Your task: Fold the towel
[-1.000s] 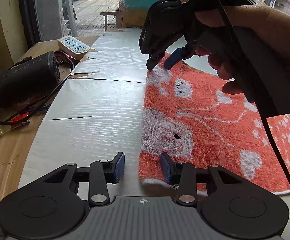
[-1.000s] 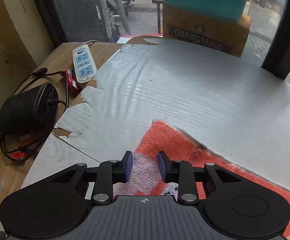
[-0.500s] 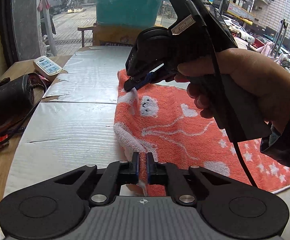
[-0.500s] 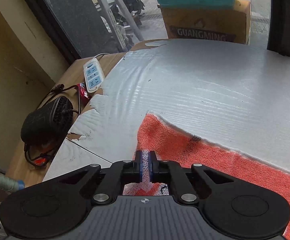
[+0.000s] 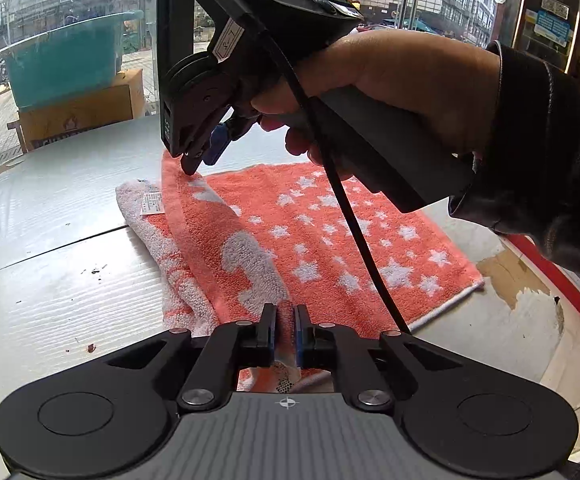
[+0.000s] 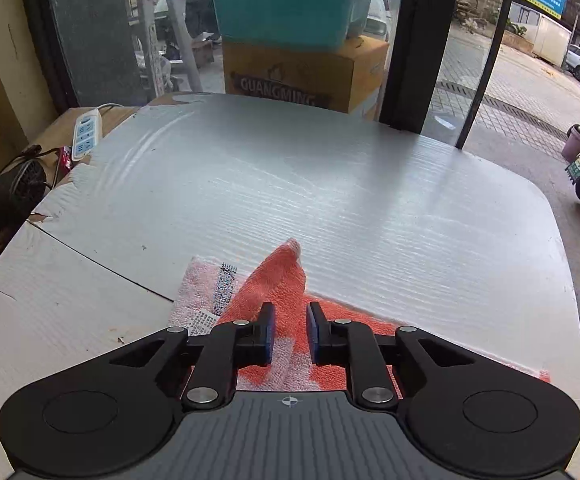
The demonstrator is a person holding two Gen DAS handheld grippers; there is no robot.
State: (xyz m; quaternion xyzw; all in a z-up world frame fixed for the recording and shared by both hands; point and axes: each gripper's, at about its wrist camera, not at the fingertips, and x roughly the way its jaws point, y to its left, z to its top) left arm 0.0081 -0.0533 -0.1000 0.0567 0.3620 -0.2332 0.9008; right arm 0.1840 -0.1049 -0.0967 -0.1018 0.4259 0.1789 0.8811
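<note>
An orange towel (image 5: 330,240) with white stars and figures lies on the silver table (image 5: 70,280), its left edge lifted and rolled over so the pale underside and a label show. My left gripper (image 5: 285,330) is shut on the towel's near corner. My right gripper (image 5: 206,152) shows in the left wrist view above the towel's far corner, which hangs from it. In the right wrist view the right gripper (image 6: 289,334) has the towel (image 6: 278,284) between its fingers, which stand slightly apart around the cloth.
A white power strip (image 6: 87,136) and a black fan-like device (image 6: 6,196) with cables sit at the table's left edge. A teal tub (image 6: 286,0) on a cardboard box (image 6: 302,76) stands behind the table. Red table trim (image 5: 562,280) runs along the right.
Both grippers closed on the towel's left corners, then lifted and carried that edge rightward over the towel, exposing the underside. The right gripper's fingers now stand wider apart than half a second ago.
</note>
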